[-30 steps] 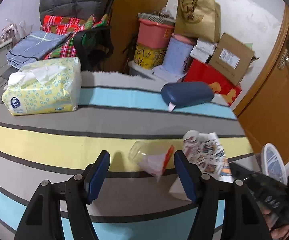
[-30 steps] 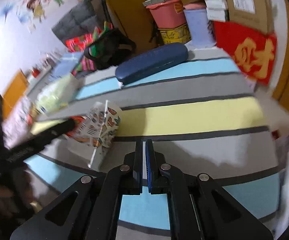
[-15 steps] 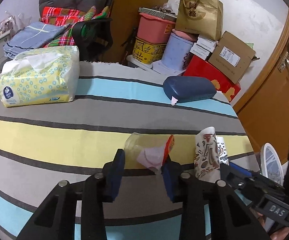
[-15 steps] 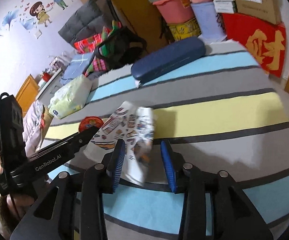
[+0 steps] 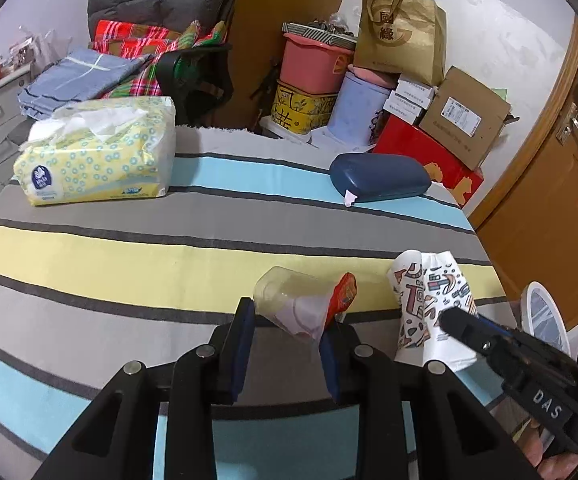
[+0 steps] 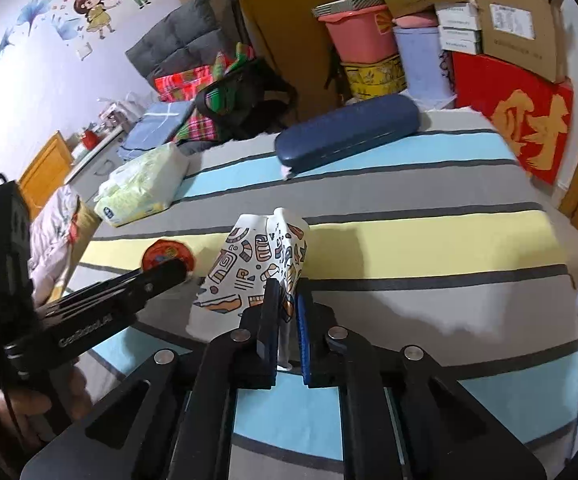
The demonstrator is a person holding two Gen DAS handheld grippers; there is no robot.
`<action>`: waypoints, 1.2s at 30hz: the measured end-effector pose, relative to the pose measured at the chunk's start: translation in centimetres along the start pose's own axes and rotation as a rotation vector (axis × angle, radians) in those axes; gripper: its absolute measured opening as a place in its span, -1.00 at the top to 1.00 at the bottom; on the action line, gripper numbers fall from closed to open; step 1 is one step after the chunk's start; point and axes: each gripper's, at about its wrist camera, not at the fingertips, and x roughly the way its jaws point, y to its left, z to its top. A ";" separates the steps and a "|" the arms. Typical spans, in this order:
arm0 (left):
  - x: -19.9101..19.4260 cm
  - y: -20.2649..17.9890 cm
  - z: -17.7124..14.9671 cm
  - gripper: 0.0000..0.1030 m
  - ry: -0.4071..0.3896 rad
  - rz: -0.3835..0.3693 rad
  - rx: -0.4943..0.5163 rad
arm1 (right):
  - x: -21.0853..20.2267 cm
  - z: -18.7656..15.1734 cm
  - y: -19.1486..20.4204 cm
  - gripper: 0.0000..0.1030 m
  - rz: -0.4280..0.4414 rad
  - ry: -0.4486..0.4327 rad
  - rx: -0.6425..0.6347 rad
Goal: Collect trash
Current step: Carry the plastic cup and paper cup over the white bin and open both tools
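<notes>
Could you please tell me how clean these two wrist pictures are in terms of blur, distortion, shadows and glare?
Left wrist view: sharp, with strong fisheye bending of the striped cloth and dark corners; no strong glare. Right wrist view: also sharp at the centre, where the patterned paper cup casts a soft shadow to its right; the far right edge smears, and the stripes curve the same way.

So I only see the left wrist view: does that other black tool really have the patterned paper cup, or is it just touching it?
Observer: The right wrist view shows the right gripper with jaws shut on the patterned paper cup, squeezing its wall flat.
Operator: And the red lid on my clear cup?
Observer: From there it shows a round face with a printed picture, partly hidden by the left gripper.
</notes>
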 end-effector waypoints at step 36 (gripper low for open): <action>-9.7 -18.1 -5.6 0.40 -0.116 -0.159 0.207 | -13.8 -3.1 -6.8 0.88 -0.174 -0.249 0.114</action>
